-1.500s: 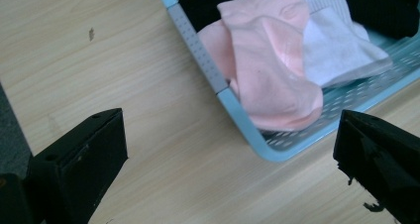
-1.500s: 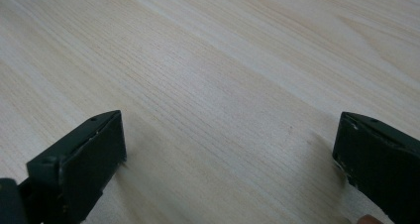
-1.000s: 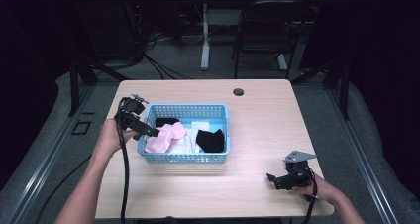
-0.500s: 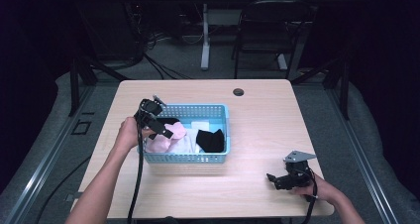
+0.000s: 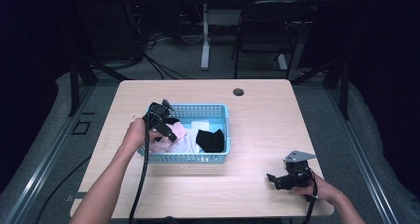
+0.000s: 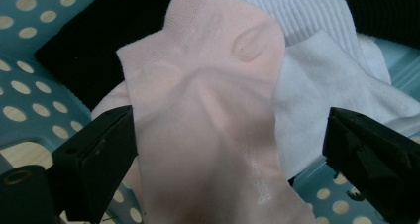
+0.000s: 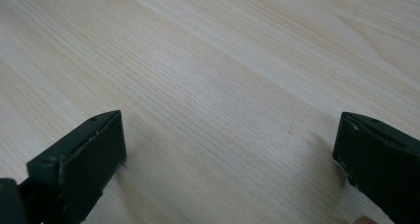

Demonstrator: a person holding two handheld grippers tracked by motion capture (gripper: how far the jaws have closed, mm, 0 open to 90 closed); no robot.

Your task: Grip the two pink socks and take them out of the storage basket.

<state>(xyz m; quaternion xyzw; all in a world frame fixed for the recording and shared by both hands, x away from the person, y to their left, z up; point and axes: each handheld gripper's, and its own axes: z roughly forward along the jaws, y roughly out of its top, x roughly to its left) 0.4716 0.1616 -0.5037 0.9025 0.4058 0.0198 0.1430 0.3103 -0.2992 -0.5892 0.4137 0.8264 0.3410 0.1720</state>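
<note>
A light blue plastic basket [image 5: 223, 116] stands on the wooden table and holds several socks. A pale pink sock [image 6: 208, 115] lies on top of a white sock [image 6: 322, 85] and a black sock [image 6: 94, 40]. My left gripper [image 5: 171, 134] hangs open over the basket's left half, its jaws on either side of the pink sock [image 5: 178, 132] and apart from it. Another black sock [image 5: 210, 140] lies in the basket's right half. My right gripper [image 5: 275, 180] rests open near the table's front right, above bare wood [image 7: 218, 85].
A small black grommet [image 5: 238, 91] sits near the table's far edge. A cable [image 5: 141, 184] trails from the left gripper over the front edge. Chairs and a table leg stand on the floor beyond the table.
My left gripper moved right from the basket's left rim to above the pink sock inside it. The right gripper stayed where it was.
</note>
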